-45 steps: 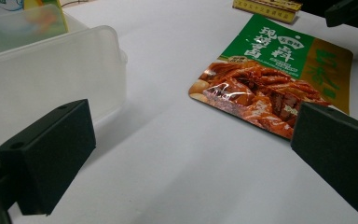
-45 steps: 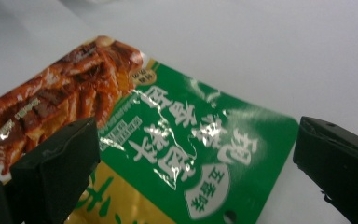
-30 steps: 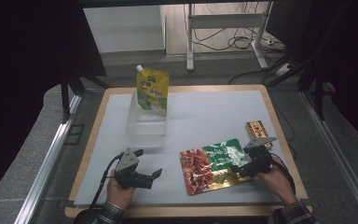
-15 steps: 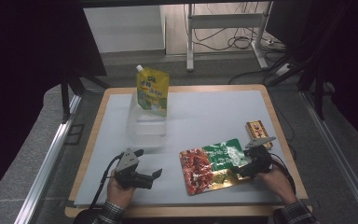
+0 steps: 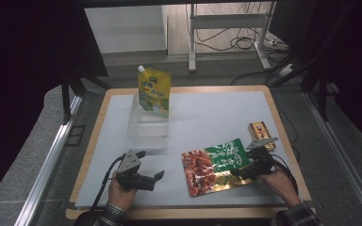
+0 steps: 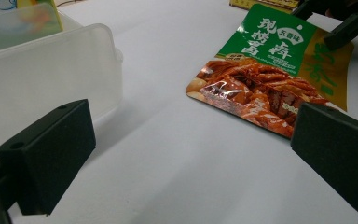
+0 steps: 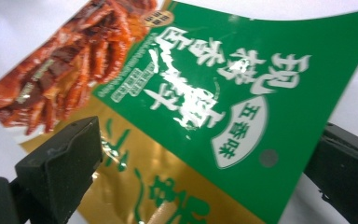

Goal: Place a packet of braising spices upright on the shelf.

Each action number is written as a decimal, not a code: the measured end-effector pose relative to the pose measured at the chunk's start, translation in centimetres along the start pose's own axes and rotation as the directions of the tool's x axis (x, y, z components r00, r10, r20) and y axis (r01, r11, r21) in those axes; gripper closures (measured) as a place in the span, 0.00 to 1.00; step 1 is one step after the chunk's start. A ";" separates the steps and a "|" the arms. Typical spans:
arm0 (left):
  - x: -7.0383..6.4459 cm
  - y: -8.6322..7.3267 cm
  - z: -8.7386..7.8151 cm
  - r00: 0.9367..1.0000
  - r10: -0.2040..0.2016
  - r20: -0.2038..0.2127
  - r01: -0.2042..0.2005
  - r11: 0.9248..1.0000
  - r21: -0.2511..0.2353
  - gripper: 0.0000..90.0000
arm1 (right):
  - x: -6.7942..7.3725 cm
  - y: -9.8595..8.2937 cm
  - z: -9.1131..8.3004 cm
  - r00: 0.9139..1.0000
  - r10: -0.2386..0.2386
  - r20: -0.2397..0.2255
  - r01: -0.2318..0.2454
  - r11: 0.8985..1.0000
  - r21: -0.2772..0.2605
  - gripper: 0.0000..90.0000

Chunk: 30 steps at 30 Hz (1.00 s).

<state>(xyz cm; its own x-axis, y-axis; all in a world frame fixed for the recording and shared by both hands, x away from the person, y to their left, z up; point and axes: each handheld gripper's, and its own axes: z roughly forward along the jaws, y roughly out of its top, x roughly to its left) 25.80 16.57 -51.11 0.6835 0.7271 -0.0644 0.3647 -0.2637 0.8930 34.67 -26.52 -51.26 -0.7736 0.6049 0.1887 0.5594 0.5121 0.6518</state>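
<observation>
A flat snack pouch [image 5: 214, 165], green, gold and red with a meat picture, lies on the white mat at the front right. My right gripper [image 5: 245, 165] is at its right edge, open, with the pouch's gold and green end [image 7: 205, 93] between its two jaws. From the left gripper view the same pouch [image 6: 270, 65] lies ahead, with the right gripper [image 6: 340, 23] at its far corner. My left gripper [image 5: 150, 165] rests open at the front left, nothing between its fingers, aimed at the gap between pouch and container.
A clear plastic container [image 5: 148, 127] stands left of centre, close on my left gripper's left side [image 6: 42, 79]. A yellow spout pouch [image 5: 154, 92] stands upright at its far end. A small red and yellow box [image 5: 261, 134] lies just beyond my right gripper. The mat [image 5: 217, 113] covers the wooden tabletop.
</observation>
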 end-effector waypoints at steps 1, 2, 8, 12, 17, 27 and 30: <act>0.0 0.0 0.0 1.000 -0.001 0.000 0.001 1.000 -0.001 0.00 | 0.1 0.0 0.0 1.000 -0.004 -0.005 0.004 1.000 0.004 0.02; 0.0 0.0 0.0 1.000 -0.001 0.001 0.001 1.000 -0.001 0.00 | 0.1 0.0 0.2 1.000 0.005 -0.008 -0.005 1.000 0.009 0.03; 0.0 0.0 0.0 1.000 0.000 0.002 0.000 1.000 0.000 0.00 | 0.4 0.2 0.6 1.000 0.027 -0.012 -0.026 0.998 0.056 0.06; 0.0 0.0 0.0 1.000 0.000 0.003 0.000 1.000 0.000 0.00 | 0.6 0.4 -0.2 0.998 0.048 0.035 -0.050 0.998 0.044 0.29; 0.0 0.0 0.1 1.000 0.001 0.001 -0.001 1.000 0.001 0.00 | 0.2 0.4 -0.8 0.995 0.088 0.052 -0.091 0.995 0.040 0.52; 0.0 0.0 0.1 1.000 0.003 -0.001 -0.003 1.000 0.001 0.00 | 0.1 0.5 -1.3 0.992 0.109 0.071 -0.108 0.994 -0.006 0.94; 0.0 0.0 0.1 1.000 0.005 -0.003 -0.005 1.000 0.003 0.00 | 0.0 0.5 -1.4 0.990 0.130 0.054 -0.130 0.991 -0.006 0.99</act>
<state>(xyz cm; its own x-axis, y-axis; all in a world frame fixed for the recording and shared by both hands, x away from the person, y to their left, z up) 25.81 16.50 -51.16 0.6836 0.7274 -0.0590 0.3635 -0.2693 0.8918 34.53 -27.13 -49.95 -0.6770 0.6985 0.2320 0.6535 0.4255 0.6260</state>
